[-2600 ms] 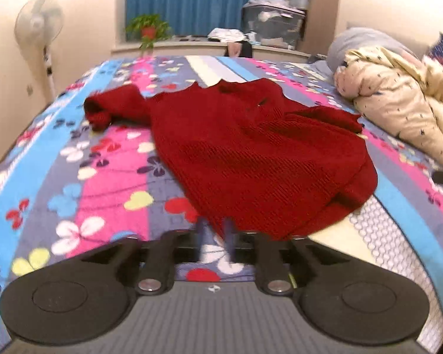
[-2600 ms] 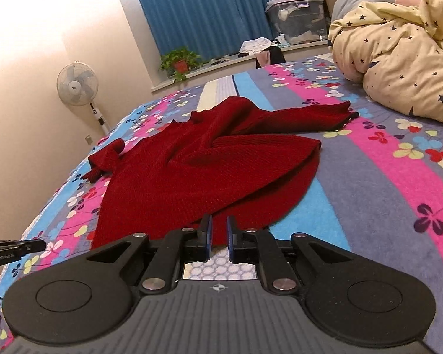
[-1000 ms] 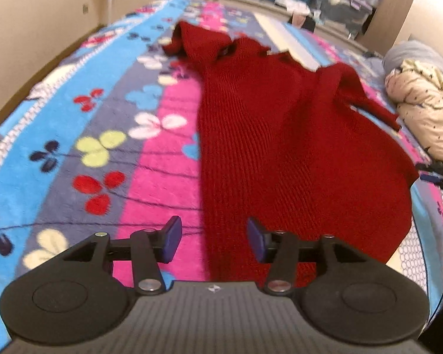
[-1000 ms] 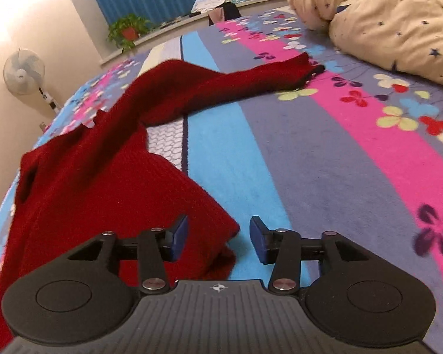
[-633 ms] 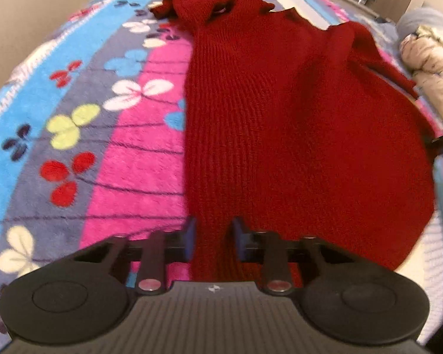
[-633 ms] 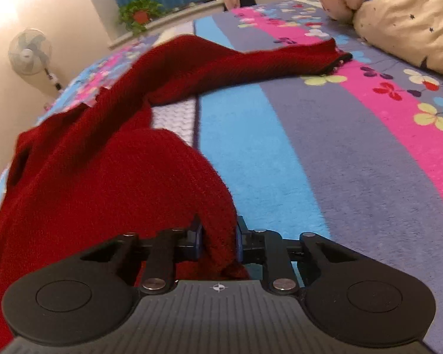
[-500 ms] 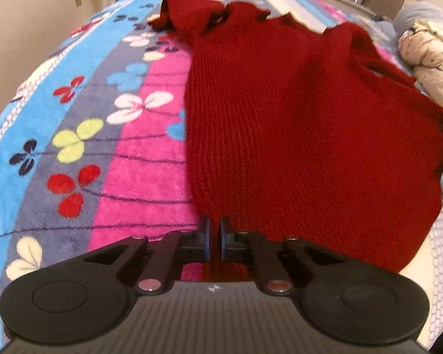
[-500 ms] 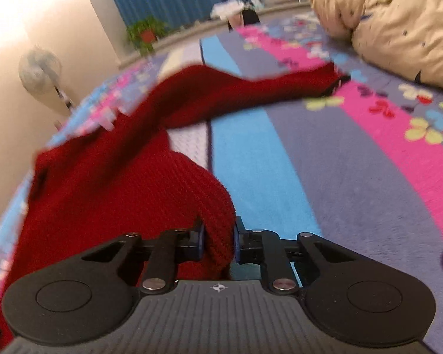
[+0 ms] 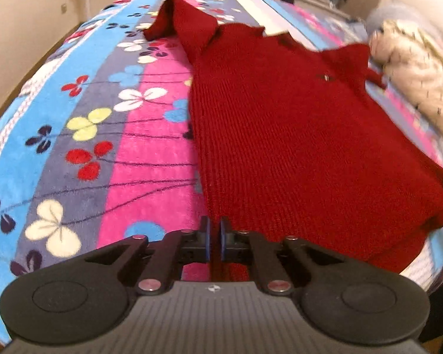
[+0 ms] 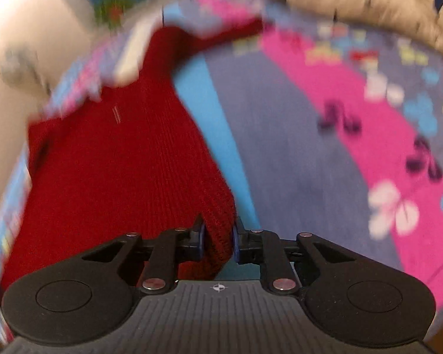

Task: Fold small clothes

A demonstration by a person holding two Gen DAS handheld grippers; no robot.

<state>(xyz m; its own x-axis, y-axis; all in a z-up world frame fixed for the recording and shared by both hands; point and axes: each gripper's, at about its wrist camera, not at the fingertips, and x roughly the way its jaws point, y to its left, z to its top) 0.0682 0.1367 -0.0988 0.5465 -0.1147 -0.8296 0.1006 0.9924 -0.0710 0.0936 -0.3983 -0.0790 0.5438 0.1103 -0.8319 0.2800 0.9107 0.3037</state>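
Left claw [image 9: 214, 237] is pinched on the near-left hem corner of the red sweater [image 9: 295, 135]; right claw [image 10: 217, 240] is clamped on a thick bunch of the near-right hem corner. The sweater lies on the floral bedspread [image 9: 82, 135] with its long axis running straight away from both claws, hem near, collar and sleeves far. Each claw has its own corner, so neither is nearer. My read: the fold means carrying the hem forward along that axis toward the collar. Right view is motion-blurred. The cream duvet [image 9: 419, 79] sits far right.
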